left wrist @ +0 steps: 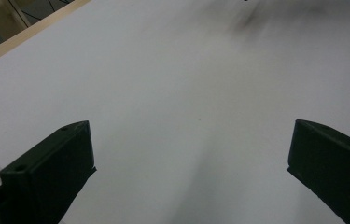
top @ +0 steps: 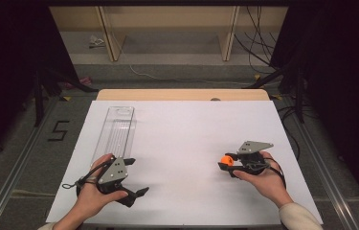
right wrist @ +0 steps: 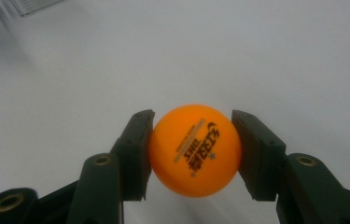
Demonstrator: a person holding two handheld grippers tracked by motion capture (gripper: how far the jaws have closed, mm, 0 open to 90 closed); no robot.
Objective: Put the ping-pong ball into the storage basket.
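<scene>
An orange ping-pong ball (right wrist: 194,149) with dark print sits clamped between the two black jaws of my right gripper (right wrist: 192,151). From above, that ball (top: 227,160) shows at the tip of the right gripper (top: 226,163), low over the white sheet at the right. My left gripper (top: 136,176) rests at the front left with its jaws wide apart and nothing between them. In its own view the left gripper (left wrist: 189,154) looks across bare white paper. A clear plastic tray (top: 115,130), long and narrow, lies just beyond the left hand.
A white sheet (top: 186,139) covers the tabletop, whose wooden far edge (top: 182,94) shows behind it. Cables and shelf legs stand on the floor beyond. A corner of the clear tray (right wrist: 32,5) appears at the top left of the right gripper view.
</scene>
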